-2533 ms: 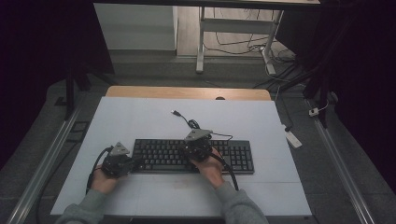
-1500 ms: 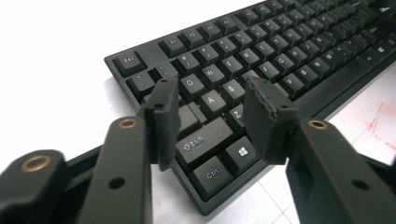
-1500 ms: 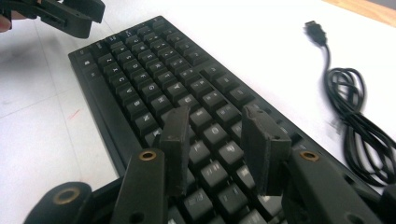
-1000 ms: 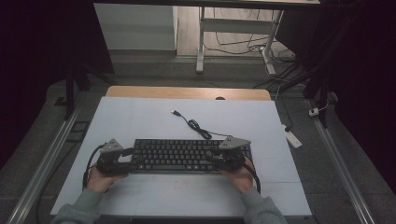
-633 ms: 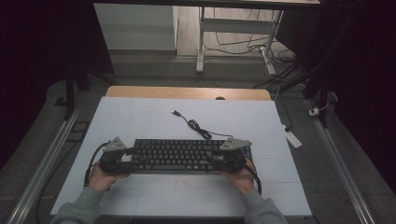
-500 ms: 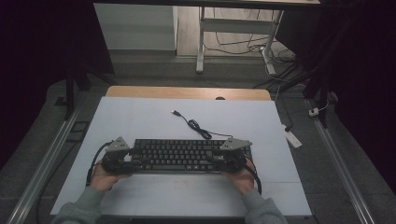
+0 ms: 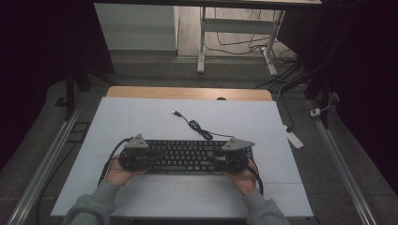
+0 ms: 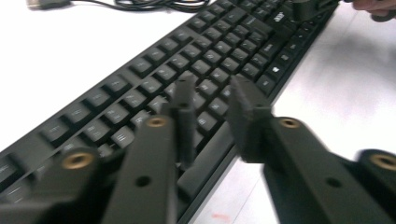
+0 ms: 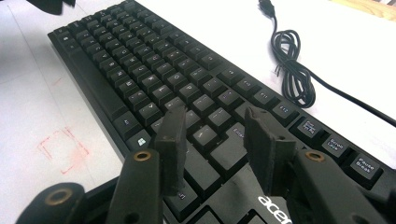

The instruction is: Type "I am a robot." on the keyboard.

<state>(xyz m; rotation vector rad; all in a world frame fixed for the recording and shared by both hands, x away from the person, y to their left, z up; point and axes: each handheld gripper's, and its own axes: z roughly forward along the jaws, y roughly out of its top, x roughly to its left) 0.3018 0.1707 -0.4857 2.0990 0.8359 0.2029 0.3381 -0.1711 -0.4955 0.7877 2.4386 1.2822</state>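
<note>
A black keyboard (image 7: 187,154) lies flat across the middle of the white table, and its coiled cable (image 7: 197,127) runs back to a loose USB plug (image 7: 175,113). My left gripper (image 7: 149,157) reaches over the keyboard's left end. In the left gripper view its jaws (image 8: 210,81) have just been closing. A narrow gap remains, with nothing pinched and only keys (image 8: 187,46) beneath. My right gripper (image 7: 217,159) is at the right end, its jaws (image 9: 214,112) apart above the keys (image 9: 130,60) near Enter.
A faint red square (image 9: 60,149) is drawn on the table in front of the keyboard. The cable coil (image 9: 292,70) lies just behind the keyboard's right half. The table's wooden back edge (image 7: 187,93) is beyond it. A white power strip (image 7: 294,137) lies on the floor at right.
My left gripper has slid right from beside the keyboard onto its left end. My right gripper moved earlier from the keyboard's middle to its right end and has stayed there since.
</note>
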